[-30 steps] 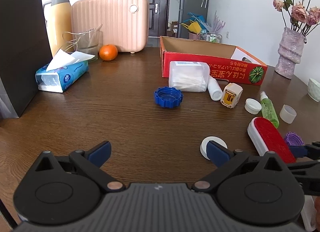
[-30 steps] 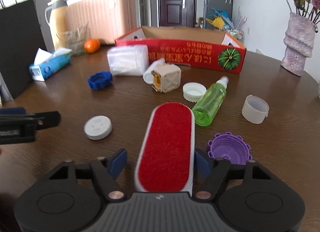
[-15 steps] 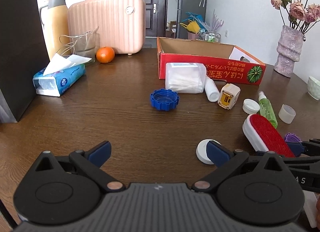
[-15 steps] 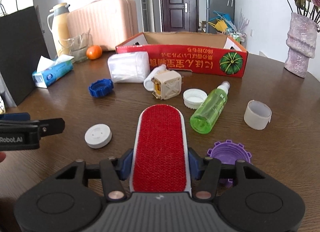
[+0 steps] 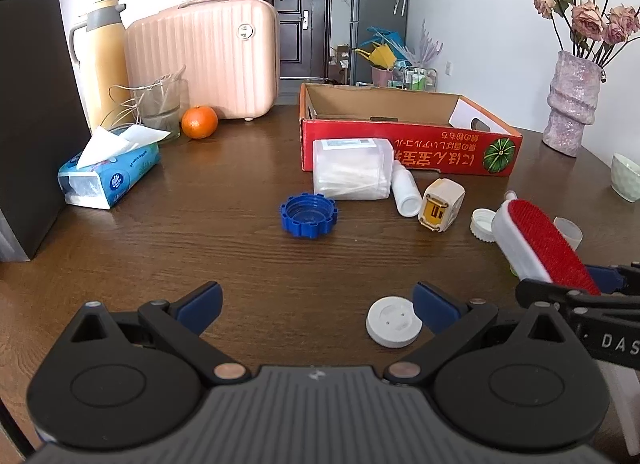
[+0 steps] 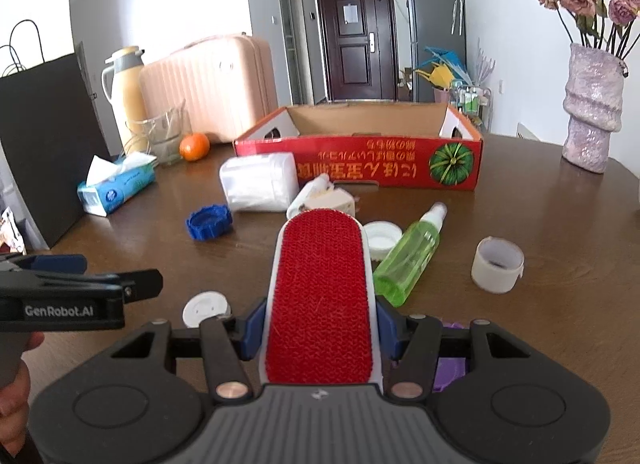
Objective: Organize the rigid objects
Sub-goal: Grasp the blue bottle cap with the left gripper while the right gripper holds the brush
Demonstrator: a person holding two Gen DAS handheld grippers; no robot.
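My right gripper [image 6: 320,328] is shut on a red and white lint brush [image 6: 320,296], holding it by its sides, raised above the table with its far end tilted up. The left wrist view shows the same brush [image 5: 536,240] at the right. My left gripper [image 5: 316,304] is open over bare wood, with a white round disc [image 5: 394,322] just inside its right finger. Ahead stands the open red cardboard box [image 5: 400,143]. In front of it lie a clear plastic box [image 5: 352,173], a blue cap [image 5: 308,215], a small white bottle [image 5: 404,191] and a cream plug cube [image 5: 442,203].
A green spray bottle [image 6: 412,256], a white lid [image 6: 382,238], a white cup [image 6: 497,264] and a purple cap [image 6: 450,368] lie right of the brush. A tissue pack [image 5: 108,171], orange [image 5: 199,121], pink case [image 5: 208,59], thermos [image 5: 100,63] and black bag [image 5: 32,123] fill the back left. A vase [image 5: 572,103] stands far right.
The right jaws closed onto the lint brush and lifted it off the table. The left gripper stayed open and rose a little, drawing back.
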